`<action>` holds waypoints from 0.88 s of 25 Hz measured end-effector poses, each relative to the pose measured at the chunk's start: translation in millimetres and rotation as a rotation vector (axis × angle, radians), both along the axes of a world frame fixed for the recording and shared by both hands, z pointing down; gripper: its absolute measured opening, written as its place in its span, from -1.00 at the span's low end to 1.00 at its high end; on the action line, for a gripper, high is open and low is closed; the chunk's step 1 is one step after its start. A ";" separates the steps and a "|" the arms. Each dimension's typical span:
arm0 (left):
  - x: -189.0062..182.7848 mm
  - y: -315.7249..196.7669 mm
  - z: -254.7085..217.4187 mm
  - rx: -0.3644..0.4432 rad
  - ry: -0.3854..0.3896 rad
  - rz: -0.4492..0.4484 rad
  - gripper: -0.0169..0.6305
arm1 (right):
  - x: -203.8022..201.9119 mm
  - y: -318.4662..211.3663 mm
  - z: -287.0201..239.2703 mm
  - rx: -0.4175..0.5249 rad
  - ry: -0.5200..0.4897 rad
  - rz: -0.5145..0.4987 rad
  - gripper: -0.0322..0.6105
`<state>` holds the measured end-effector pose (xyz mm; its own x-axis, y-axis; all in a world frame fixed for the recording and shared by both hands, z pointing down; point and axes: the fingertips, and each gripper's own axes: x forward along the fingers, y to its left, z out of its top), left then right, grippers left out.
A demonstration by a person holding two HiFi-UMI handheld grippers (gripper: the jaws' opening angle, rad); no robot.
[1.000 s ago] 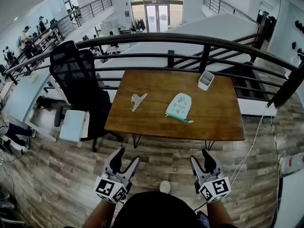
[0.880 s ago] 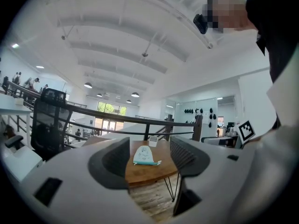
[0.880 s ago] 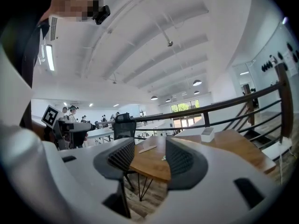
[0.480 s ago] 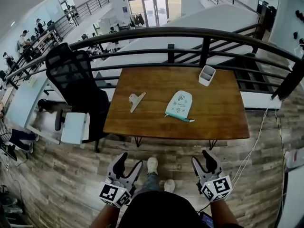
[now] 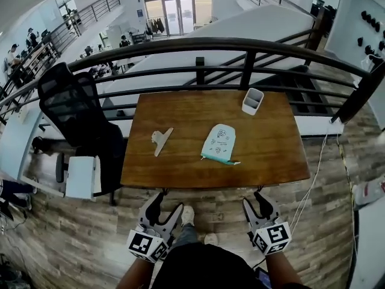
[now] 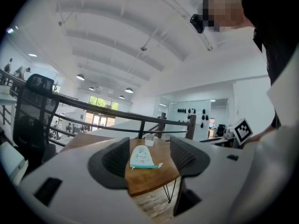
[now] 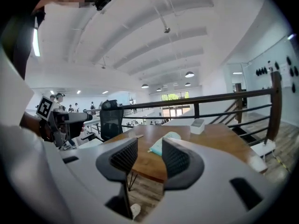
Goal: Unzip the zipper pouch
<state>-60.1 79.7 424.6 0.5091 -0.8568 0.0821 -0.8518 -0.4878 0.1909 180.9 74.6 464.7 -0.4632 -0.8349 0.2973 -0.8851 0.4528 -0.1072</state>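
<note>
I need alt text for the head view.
A zipper pouch lies on a wooden table by a railing, with a clip and a white container. The left gripper and right gripper hover empty before it; the right jaws have just been closing.

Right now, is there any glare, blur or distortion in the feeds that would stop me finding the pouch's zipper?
Head view: even daylight, no glare on the table, heavy fisheye bowing the railing, zipper pouch sharp but small. Left gripper view: dark round vignette, pouch tiny, zipper detail unreadable. Right gripper view: bright ceiling, only part of the pouch shows, slightly soft.
</note>
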 end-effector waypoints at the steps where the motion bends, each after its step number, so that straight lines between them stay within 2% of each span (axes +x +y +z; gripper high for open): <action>1: -1.7 -8.2 0.2 0.008 0.007 0.005 -0.09 | -2.5 -7.0 2.0 -0.016 0.005 0.004 -0.41; 14: -59.9 -124.5 7.9 0.010 0.047 0.030 -0.09 | -68.7 -110.4 -8.8 -0.020 0.070 -0.032 -0.42; 18: -67.7 -152.3 14.2 0.004 0.049 0.050 -0.09 | -87.4 -133.7 -7.6 -0.035 0.043 -0.063 -0.47; 22: -66.6 -171.9 10.9 -0.002 0.051 0.104 -0.09 | -94.2 -148.2 -3.7 -0.039 0.067 -0.051 -0.47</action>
<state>-126.7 -92.3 435.5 0.5991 -0.7987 0.0557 -0.7856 -0.5730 0.2335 86.7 -73.6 461.0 -0.4827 -0.7979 0.3610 -0.8667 0.4943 -0.0665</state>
